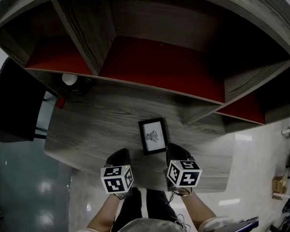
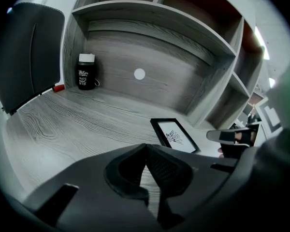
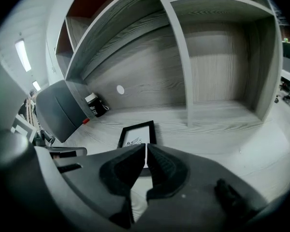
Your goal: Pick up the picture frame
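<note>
I face a grey wood-grain desk (image 1: 87, 124) under a matching shelf unit (image 1: 89, 37) with red-lined compartments. Dark chair (image 1: 14, 100) at my left. The glossy pale floor (image 1: 253, 168) reflects light.

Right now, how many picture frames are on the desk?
1. The picture frame lies flat on the desk, near its front edge. None shows in the shelves, though they're only partly in view.

The left forearm (image 1: 105, 215) and right forearm (image 1: 199, 210) reach forward side by side. The left gripper (image 1: 120, 152) and right gripper (image 1: 176, 149) point forward and steeply down, roughly parallel and near each other. Each gripper's jaws are pressed together, pad against pad.
</note>
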A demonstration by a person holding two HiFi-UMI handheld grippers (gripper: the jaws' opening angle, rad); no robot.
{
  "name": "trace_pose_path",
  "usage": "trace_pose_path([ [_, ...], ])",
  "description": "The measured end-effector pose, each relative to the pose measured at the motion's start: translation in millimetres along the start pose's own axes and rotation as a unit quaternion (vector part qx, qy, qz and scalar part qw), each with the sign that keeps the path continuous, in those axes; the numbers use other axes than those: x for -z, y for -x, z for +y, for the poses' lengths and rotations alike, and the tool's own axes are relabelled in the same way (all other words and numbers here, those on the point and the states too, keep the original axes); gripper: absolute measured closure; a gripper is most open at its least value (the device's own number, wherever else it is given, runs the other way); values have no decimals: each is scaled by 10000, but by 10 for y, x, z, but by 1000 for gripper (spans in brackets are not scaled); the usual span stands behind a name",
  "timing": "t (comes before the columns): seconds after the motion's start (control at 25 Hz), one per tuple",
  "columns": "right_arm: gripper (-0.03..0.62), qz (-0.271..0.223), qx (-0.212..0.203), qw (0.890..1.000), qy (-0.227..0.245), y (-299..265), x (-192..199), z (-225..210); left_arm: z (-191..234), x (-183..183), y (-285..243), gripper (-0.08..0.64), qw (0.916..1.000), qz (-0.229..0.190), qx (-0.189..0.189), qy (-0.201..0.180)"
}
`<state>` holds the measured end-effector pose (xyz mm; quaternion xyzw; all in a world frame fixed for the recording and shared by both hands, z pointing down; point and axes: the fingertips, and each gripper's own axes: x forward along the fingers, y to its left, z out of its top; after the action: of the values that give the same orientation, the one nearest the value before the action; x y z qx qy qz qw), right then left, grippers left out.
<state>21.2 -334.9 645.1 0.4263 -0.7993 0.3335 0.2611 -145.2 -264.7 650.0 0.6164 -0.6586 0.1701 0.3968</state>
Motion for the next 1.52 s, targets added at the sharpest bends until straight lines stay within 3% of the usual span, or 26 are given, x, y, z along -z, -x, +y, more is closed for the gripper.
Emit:
trace_pose_path([
  [0.6, 554, 182, -214, 9991, 303, -316, -149, 55, 123, 64, 17, 548, 9997, -45, -99, 234],
  [0.72, 482, 179, -252, 9992, 267, -359, -184, 72, 165, 90, 11, 548, 9994, -41, -143, 322],
  [1.52, 451, 635, -327, 9946, 753, -593, -48, -71, 337, 248, 22, 548, 9949, -153, -556, 823],
])
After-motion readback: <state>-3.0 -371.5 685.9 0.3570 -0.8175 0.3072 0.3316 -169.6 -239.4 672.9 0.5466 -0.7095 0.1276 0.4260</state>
